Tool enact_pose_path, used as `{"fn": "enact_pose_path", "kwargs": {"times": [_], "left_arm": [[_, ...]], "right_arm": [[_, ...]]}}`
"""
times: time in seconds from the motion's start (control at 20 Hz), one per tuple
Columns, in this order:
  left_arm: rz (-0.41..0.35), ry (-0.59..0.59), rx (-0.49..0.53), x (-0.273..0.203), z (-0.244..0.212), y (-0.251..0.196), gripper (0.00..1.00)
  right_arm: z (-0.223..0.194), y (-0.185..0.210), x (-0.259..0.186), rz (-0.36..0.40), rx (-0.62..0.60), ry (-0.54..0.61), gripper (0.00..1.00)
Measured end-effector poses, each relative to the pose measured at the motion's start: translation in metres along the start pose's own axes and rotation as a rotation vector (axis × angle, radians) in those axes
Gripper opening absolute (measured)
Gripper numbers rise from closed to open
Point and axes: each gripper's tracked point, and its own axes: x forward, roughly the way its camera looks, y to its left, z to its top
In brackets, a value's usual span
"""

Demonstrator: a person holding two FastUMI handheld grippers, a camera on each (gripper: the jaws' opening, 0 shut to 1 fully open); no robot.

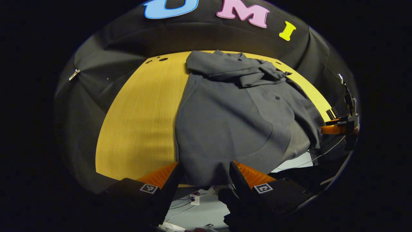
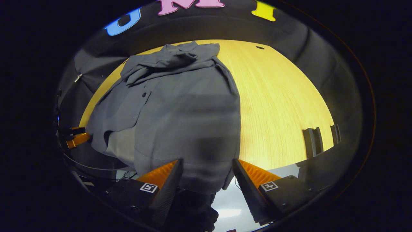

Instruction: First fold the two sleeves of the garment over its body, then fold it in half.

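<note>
A grey button shirt (image 1: 231, 122) lies flat on the yellow wooden table (image 1: 145, 112), collar at the far end. Its sleeves (image 1: 244, 72) lie bunched across the chest near the collar. The hem hangs over the near table edge. My left gripper (image 1: 204, 166) stands open at that edge, with the hem's left part hanging between its spread fingers. In the right gripper view the shirt (image 2: 183, 106) covers the left half of the table (image 2: 276, 106), with the sleeves (image 2: 167, 61) piled up top. My right gripper (image 2: 207, 162) is open around the hem's right corner.
The right gripper (image 1: 338, 128) shows small at the table's right edge, and the left gripper (image 2: 75, 138) at the far left. Black brackets (image 2: 313, 141) stand on the near right table edge. Small holes (image 1: 163, 59) mark the far table. Cables (image 1: 193, 199) lie on the floor below.
</note>
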Motion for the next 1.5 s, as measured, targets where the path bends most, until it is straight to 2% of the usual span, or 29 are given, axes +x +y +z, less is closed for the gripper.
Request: {"fn": "enact_pose_path", "kwargs": {"times": [0.05, 0.15, 0.25, 0.45, 0.7, 0.8, 0.85, 0.95, 1.1, 1.2, 1.25, 1.3, 1.5], "left_arm": [[0.005, 0.013, -0.002, 0.003, 0.000, 0.002, 0.93], [0.015, 0.045, 0.000, 0.007, -0.005, 0.004, 0.92], [0.031, 0.054, 0.019, 0.007, -0.004, 0.004, 0.93], [0.064, 0.047, -0.039, 0.016, 0.001, 0.006, 0.96], [0.062, 0.056, -0.038, 0.014, -0.001, 0.003, 0.96], [0.041, 0.059, -0.012, 0.017, 0.002, 0.001, 0.93], [0.030, 0.057, -0.001, 0.019, 0.005, -0.001, 0.90], [-0.002, 0.043, 0.017, 0.023, 0.011, -0.007, 0.72], [-0.049, 0.008, -0.052, 0.030, 0.022, -0.015, 0.10], [-0.057, 0.021, -0.062, 0.029, 0.022, -0.016, 0.06], [-0.057, 0.022, -0.041, 0.030, 0.022, -0.016, 0.06], [-0.053, 0.028, -0.029, 0.029, 0.023, -0.015, 0.06], [-0.059, 0.020, -0.102, 0.023, 0.036, -0.016, 0.06]], "right_arm": [[0.002, -0.002, 0.001, -0.025, -0.025, 0.000, 0.99], [-0.001, 0.000, 0.000, -0.024, -0.052, 0.010, 0.96], [0.001, -0.001, 0.004, -0.027, -0.029, 0.030, 0.98], [0.009, -0.002, 0.005, -0.043, 0.001, 0.005, 0.98], [0.013, -0.001, 0.012, -0.017, -0.038, -0.017, 0.99], [0.016, 0.002, 0.013, 0.001, -0.059, -0.013, 0.97], [0.019, 0.005, 0.016, 0.013, -0.070, -0.014, 0.84], [0.025, 0.014, 0.020, 0.052, -0.068, -0.026, 0.56], [0.038, 0.030, 0.027, 0.123, 0.031, -0.063, 0.10], [0.041, 0.032, 0.031, 0.125, 0.090, -0.080, 0.10], [0.043, 0.032, 0.028, 0.124, 0.085, -0.080, 0.05], [0.041, 0.031, 0.030, 0.122, 0.068, -0.072, 0.05], [0.049, 0.033, 0.019, 0.107, 0.008, -0.084, 0.05]]}}
